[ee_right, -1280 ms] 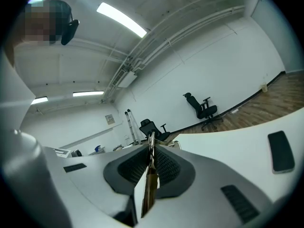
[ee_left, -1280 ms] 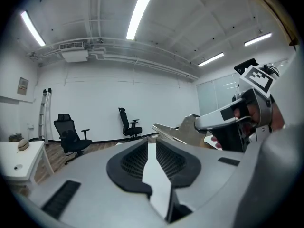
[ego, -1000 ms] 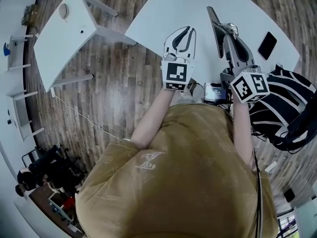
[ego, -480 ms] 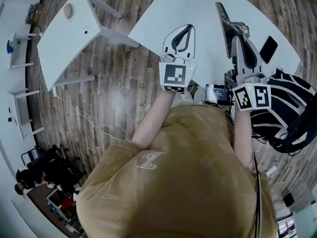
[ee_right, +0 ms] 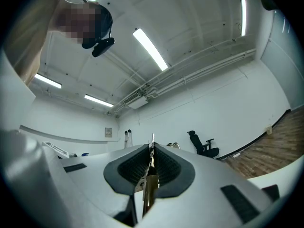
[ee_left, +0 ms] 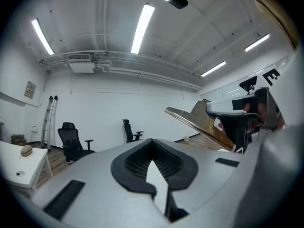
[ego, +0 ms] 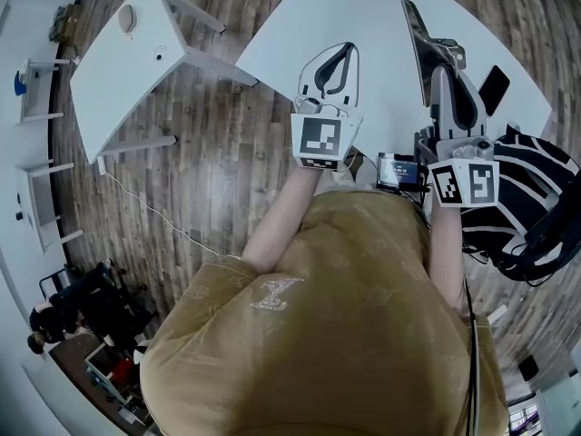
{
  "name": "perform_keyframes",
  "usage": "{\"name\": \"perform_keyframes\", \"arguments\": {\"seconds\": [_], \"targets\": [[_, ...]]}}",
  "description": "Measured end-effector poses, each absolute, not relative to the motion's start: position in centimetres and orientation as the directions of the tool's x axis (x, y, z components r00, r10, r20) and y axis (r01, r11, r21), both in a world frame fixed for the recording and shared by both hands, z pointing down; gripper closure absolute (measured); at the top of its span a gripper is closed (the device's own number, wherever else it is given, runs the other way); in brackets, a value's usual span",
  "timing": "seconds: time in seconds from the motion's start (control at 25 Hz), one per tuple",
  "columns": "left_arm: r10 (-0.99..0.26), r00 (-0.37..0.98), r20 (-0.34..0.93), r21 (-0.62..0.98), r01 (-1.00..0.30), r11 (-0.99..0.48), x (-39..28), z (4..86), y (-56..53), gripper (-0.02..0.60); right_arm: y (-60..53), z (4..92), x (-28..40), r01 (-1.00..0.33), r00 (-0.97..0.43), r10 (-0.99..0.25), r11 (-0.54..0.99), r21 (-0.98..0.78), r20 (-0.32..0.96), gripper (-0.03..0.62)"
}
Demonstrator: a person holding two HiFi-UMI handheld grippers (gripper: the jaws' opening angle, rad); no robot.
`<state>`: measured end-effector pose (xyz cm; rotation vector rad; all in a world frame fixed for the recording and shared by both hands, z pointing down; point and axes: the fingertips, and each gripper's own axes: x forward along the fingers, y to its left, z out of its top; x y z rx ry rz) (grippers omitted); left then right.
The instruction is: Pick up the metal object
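The metal object (ego: pixel 416 39) is a long flat strip with a brassy sheen. It sticks out past my right gripper (ego: pixel 442 54), which is shut on it and held up over the white table (ego: pixel 372 21). In the right gripper view the strip (ee_right: pixel 150 184) shows edge-on, pinched between the black pads of my right gripper (ee_right: pixel 151 150). From the left gripper view the same strip (ee_left: pixel 204 121) slants out of the right gripper at the right. My left gripper (ego: pixel 337 53) is raised beside it, shut, its tips touching with nothing between them (ee_left: pixel 152 141).
A black phone (ego: pixel 491 83) lies on the table's right part. A black-and-white striped bag (ego: pixel 525 193) and a small device with a screen (ego: pixel 397 169) sit near the person's right side. A second white table (ego: pixel 123 66) stands at left on wood floor. Office chairs (ee_left: pixel 71 137) stand far off.
Both grippers have risen a little. The right one has rolled, so its marker cube faces more squarely, and the metal strip went up with it.
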<state>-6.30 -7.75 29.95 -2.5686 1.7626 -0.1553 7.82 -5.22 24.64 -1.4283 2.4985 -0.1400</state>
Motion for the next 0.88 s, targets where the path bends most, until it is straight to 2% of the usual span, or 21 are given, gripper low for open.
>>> {"name": "perform_keyframes", "arguments": {"seconds": [0.88], "targets": [[-0.931, 0.358, 0.067, -0.075, -0.929, -0.362, -5.93, 29.49, -7.96, 0.574, -5.14, 24.6, 7.96, -0.831, -0.49, -0.854, 0.518, -0.204, -0.175, 0.553]]}}
